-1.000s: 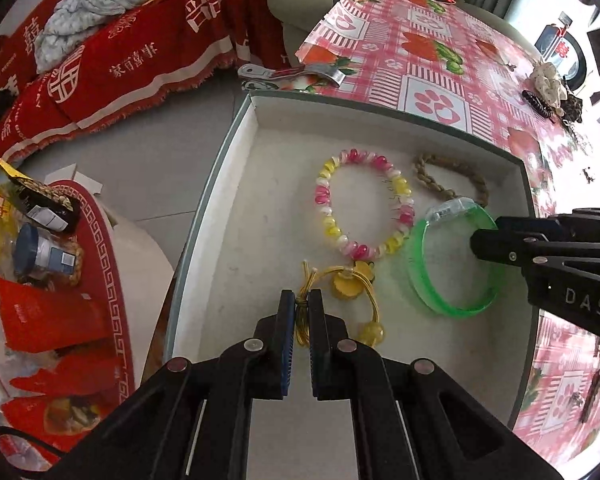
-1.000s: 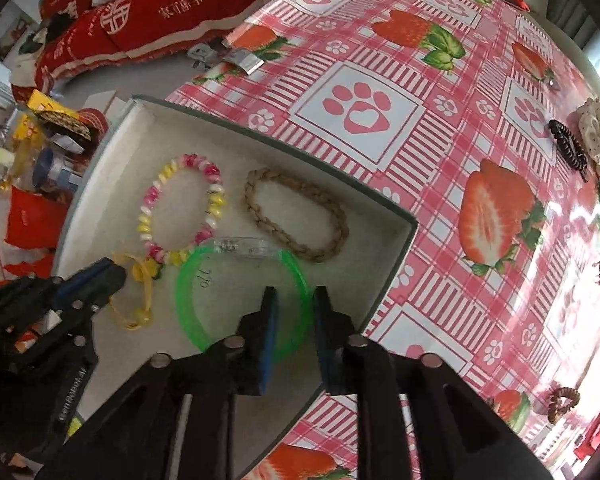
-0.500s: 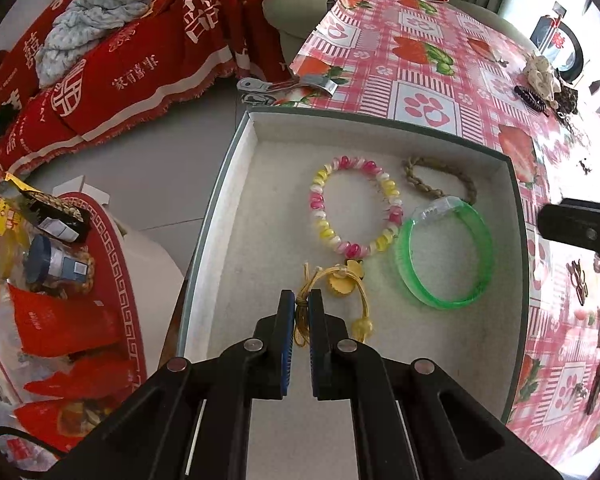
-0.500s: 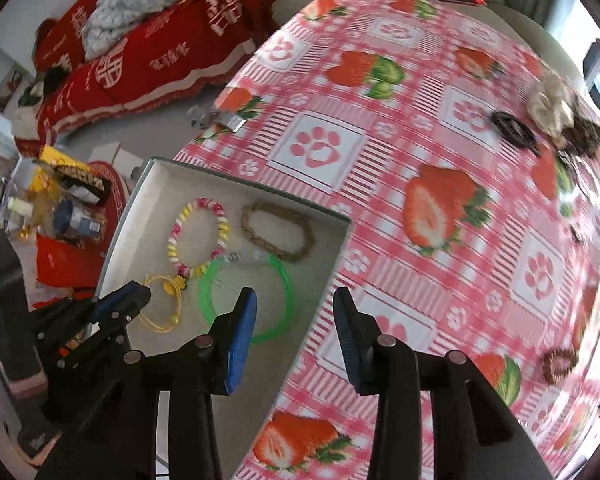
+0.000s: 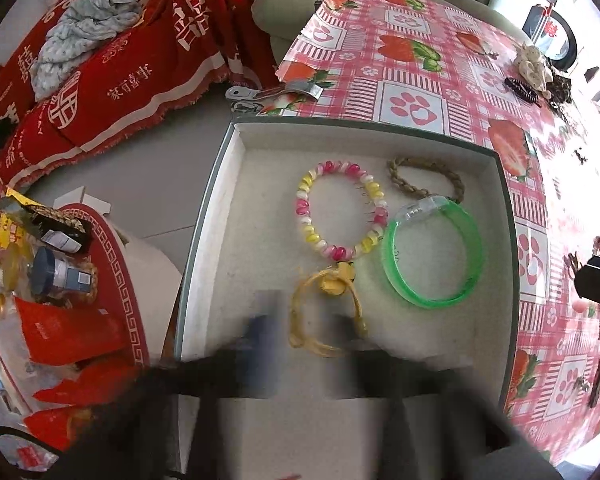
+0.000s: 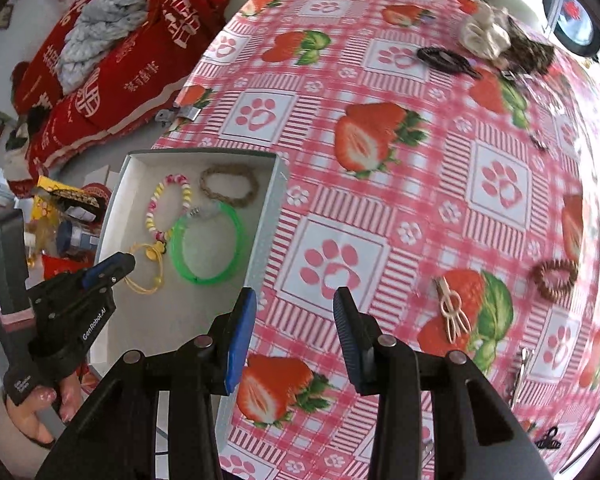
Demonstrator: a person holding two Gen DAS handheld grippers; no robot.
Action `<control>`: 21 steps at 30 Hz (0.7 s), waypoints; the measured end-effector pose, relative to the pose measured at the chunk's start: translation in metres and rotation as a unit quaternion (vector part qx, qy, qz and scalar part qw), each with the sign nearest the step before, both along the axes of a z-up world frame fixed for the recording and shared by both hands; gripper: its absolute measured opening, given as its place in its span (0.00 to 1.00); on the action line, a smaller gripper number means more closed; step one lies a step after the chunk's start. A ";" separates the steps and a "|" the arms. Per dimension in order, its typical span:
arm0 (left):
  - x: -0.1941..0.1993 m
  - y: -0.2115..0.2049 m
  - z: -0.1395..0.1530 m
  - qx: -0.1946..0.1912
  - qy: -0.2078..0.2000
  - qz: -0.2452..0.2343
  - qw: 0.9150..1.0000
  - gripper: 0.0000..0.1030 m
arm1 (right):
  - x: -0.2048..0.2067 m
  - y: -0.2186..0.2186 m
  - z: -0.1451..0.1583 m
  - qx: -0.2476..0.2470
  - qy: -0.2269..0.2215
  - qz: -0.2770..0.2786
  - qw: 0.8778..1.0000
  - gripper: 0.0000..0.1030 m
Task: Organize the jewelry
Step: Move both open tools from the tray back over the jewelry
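Thin yellow cord bracelet (image 5: 326, 312) lies looped near the box's (image 5: 220, 184) front edge; left gripper (image 5: 304, 320) fingers have just spread, right gripper (image 6: 294, 336) fingers apart, empty.

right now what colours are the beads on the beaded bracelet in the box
Pink, yellow and white beaded bracelet; clearest in the left wrist view.

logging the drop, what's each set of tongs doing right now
Left tongs: just sprang open, yellow cord bracelet released.
Right tongs: open, empty.

Left tongs (image 5: 306, 332) just sprung open, seemingly empty; right tongs (image 6: 295, 336) parted.
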State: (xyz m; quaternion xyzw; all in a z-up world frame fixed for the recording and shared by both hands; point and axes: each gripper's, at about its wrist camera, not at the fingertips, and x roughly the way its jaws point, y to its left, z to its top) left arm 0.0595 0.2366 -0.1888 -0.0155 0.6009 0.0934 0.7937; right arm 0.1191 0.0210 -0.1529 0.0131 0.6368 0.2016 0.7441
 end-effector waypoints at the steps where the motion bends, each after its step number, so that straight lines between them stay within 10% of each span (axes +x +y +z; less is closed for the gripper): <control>1: -0.002 0.000 0.003 0.011 -0.012 0.006 1.000 1.00 | -0.001 -0.003 0.000 0.001 0.001 -0.004 1.000 0.42; 8: 0.004 -0.006 0.003 0.037 -0.013 -0.012 0.999 1.00 | -0.008 -0.020 -0.001 0.007 0.009 -0.025 1.000 0.42; 16: 0.003 -0.037 0.024 0.040 -0.015 -0.053 0.998 1.00 | -0.020 -0.040 -0.003 0.022 0.017 -0.055 0.998 0.78; 21: 0.006 -0.073 0.036 0.032 -0.020 -0.099 0.994 1.00 | -0.028 -0.064 0.001 0.020 0.015 -0.086 0.996 0.80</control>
